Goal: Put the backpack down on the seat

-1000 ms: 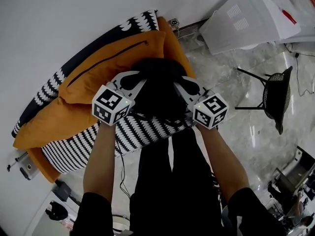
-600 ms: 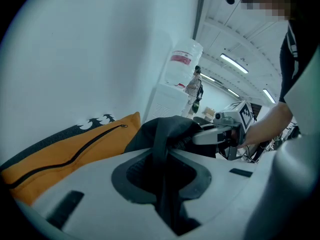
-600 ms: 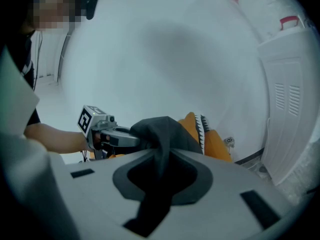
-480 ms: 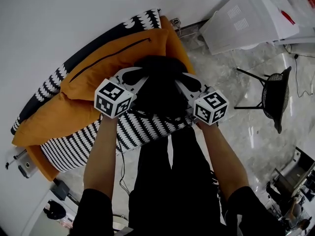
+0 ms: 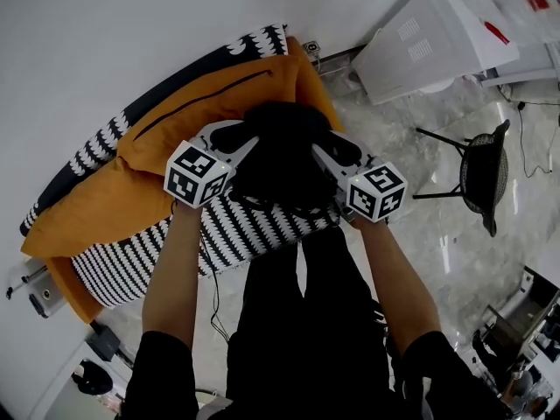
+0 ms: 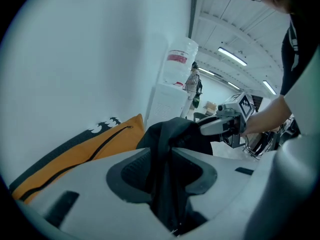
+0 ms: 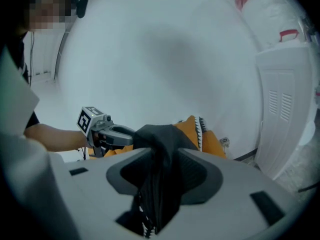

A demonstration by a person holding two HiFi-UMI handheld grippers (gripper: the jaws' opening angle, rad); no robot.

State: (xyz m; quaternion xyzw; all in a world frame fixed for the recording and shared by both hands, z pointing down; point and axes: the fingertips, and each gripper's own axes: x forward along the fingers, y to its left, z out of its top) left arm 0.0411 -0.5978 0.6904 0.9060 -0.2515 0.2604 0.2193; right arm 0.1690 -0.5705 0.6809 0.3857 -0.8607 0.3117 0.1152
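Bright, even indoor light; the floor (image 5: 442, 243) glares, the backpack (image 5: 280, 160) reads featureless black, gripper views bulge fisheye.

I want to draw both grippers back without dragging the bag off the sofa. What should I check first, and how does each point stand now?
1. Left gripper jaws released: ok, they have just been opening and stand apart.
2. Right gripper jaws released: ok, likewise just opened.
3. Jaws clear of the backpack: not ok, its black fabric hangs between both pairs.
4. Backpack over the seat, against the orange cushion: ok.
5. Backpack steady once let go: cannot tell.
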